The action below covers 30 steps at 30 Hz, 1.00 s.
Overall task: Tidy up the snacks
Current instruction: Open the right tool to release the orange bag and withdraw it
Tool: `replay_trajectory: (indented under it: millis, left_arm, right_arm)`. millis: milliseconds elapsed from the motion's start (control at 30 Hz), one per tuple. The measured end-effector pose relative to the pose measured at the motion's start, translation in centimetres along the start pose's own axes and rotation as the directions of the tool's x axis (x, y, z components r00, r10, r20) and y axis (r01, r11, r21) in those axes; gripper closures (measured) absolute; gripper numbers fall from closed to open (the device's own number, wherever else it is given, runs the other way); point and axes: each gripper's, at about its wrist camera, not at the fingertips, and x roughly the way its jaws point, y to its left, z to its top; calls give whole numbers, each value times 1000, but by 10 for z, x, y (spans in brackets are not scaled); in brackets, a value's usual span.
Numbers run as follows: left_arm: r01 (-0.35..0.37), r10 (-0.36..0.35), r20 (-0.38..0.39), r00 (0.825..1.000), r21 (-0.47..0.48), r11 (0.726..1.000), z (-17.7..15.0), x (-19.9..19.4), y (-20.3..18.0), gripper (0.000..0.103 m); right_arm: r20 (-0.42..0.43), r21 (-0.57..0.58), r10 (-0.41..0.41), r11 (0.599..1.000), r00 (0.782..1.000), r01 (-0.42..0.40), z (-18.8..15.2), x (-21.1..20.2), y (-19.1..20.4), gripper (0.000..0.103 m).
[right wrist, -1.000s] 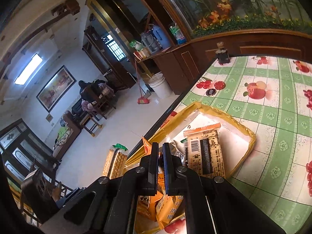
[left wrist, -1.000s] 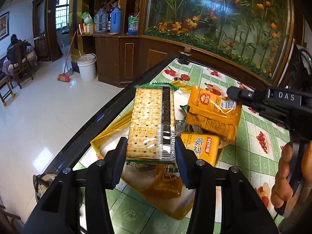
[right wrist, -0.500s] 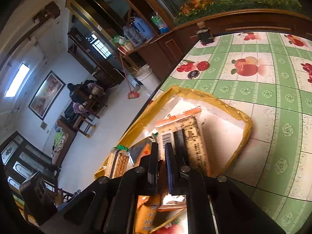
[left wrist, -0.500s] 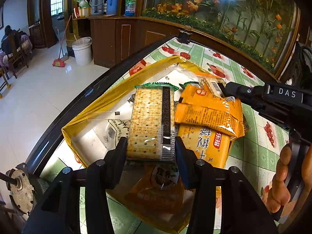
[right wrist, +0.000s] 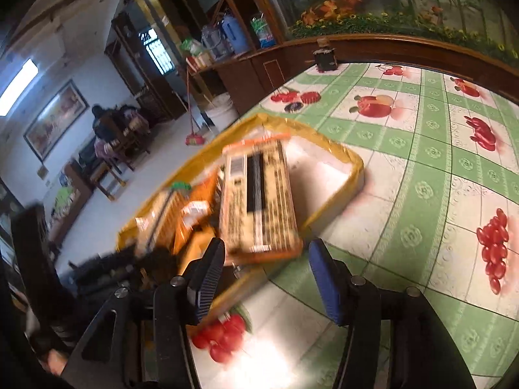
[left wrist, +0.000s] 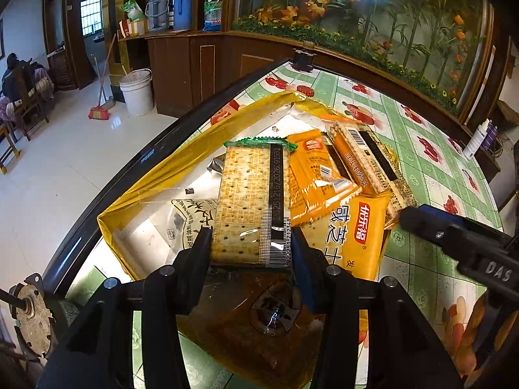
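My left gripper point(left wrist: 251, 246) is shut on a green-edged cracker pack point(left wrist: 251, 204) and holds it over a yellow-rimmed box point(left wrist: 181, 165) on the table. Several orange snack packs point(left wrist: 318, 178) lie in the box to the right of it, with a barcoded pack point(left wrist: 366, 159) on top. My right gripper point(right wrist: 266, 275) is open and empty, just in front of the barcoded pack point(right wrist: 259, 201) at the box's near rim point(right wrist: 353, 165). Its dark body also shows in the left wrist view point(left wrist: 460, 236).
The table has a green-and-white fruit-print cloth point(right wrist: 421, 168) and a dark edge point(left wrist: 129, 168) on the left, with floor beyond. A wooden counter with a flower display point(left wrist: 356, 48) runs along the back. A white bottle point(left wrist: 476, 139) stands at far right.
My right gripper has opened and let go of the orange packs, which now lie in the box. It has pulled back. My left gripper has lowered the cracker pack closer to the box.
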Motion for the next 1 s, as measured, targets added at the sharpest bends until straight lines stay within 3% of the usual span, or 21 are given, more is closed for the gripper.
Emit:
replay_trajectory:
  millis: [233, 533, 700, 900, 1000]
  left_arm:
    - [8, -8, -9, 1000, -2, 1000, 1, 0, 1, 57]
    - [11, -11, -18, 1000, -5, 1000, 5, 4, 2, 57]
    - [12, -12, -17, 1000, -5, 1000, 5, 4, 2, 57]
    - [16, -16, -19, 1000, -4, 1000, 5, 5, 1, 57]
    - [13, -13, -20, 1000, -9, 1000, 5, 5, 4, 57]
  right_arm:
    - [0, -27, -16, 1000, 1000, 16, 17, 20, 13, 46]
    - [9, 83, 15, 996, 1000, -16, 45, 42, 0, 46]
    - [42, 68, 0, 998, 999, -3, 29, 21, 6, 46]
    - [-17, -12, 86, 996, 996, -86, 4, 13, 32, 47]
    - [-35, -49, 44, 998, 998, -45, 1, 22, 41, 49]
